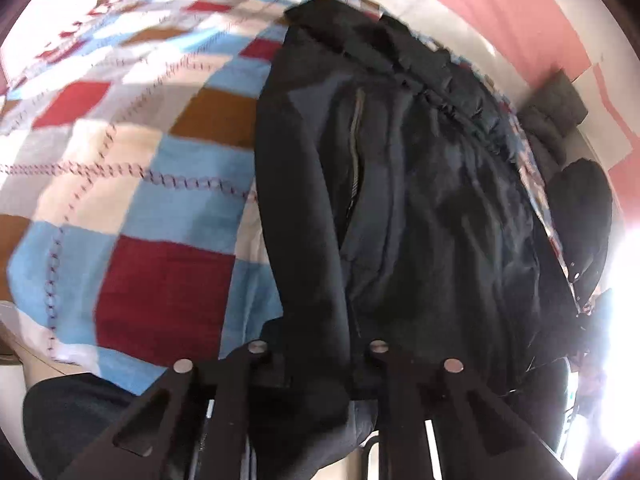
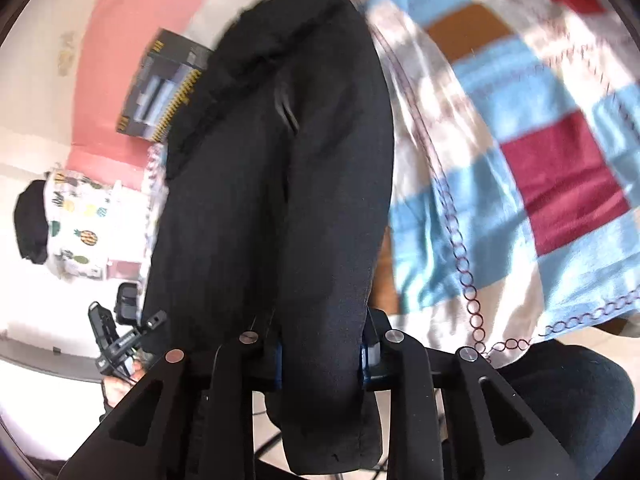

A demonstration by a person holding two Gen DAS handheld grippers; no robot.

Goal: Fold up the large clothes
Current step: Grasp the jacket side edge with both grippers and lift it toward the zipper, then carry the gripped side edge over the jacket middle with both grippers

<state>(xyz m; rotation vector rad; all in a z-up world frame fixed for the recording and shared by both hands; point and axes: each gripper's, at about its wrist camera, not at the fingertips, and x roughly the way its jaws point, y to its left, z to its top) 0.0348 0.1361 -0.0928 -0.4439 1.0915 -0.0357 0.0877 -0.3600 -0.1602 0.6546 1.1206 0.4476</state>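
Both clamped on the black jacket's point(image 1: 420, 184) near edge, rest on the checked blanket point(image 1: 132, 200): left gripper point(image 1: 320, 364), right gripper point(image 2: 322, 354). I lift both evenly and keep the hem taut.

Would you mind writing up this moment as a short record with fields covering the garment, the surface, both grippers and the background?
garment: black jacket, lying lengthwise on the bed, zip visible
surface: patchwork blanket in blue, red, brown and cream squares
left gripper: closed on the jacket's near edge
right gripper: closed on a bunched fold of the jacket
background: pink wall; dark box beyond the jacket; pineapple-print fabric to one side
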